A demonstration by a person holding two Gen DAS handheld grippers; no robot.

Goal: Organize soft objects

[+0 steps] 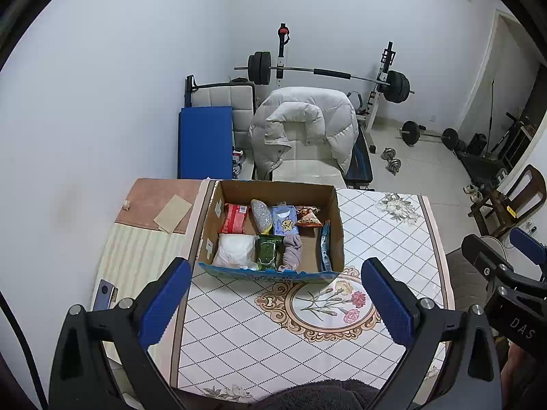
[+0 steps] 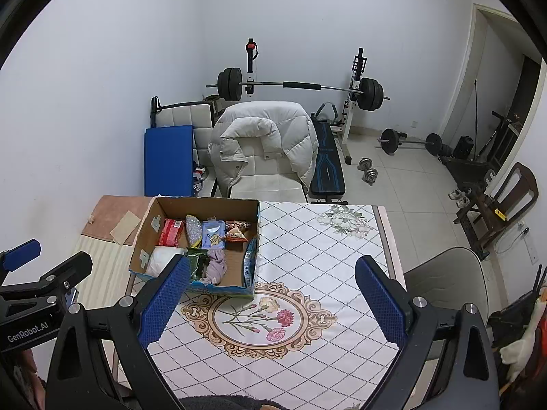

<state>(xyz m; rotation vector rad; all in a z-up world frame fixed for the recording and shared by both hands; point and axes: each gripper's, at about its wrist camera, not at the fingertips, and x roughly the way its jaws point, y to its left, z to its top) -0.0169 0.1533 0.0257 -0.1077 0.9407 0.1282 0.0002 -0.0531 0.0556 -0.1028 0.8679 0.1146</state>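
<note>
A cardboard box (image 1: 336, 225) stands on the table and holds several soft items: a red pack (image 1: 235, 218), a grey speckled pouch (image 1: 261, 217), a light blue pack (image 1: 284, 220), a white bag (image 1: 236, 249), a green pack (image 1: 268, 252), a mauve cloth (image 1: 292, 251) and a blue packet (image 1: 324, 247) along its right wall. The box also shows in the right wrist view (image 2: 150, 232). My left gripper (image 1: 277, 302) is open and empty, held above the table in front of the box. My right gripper (image 2: 271, 302) is open and empty, right of the box.
The table wears a patterned cloth with a flower medallion (image 1: 324, 302). A phone (image 1: 104, 294) lies at the left edge, a tan card (image 1: 172, 213) on a pink mat. Behind the table stands a chair with a white jacket (image 1: 304, 123), a weight bench and barbells.
</note>
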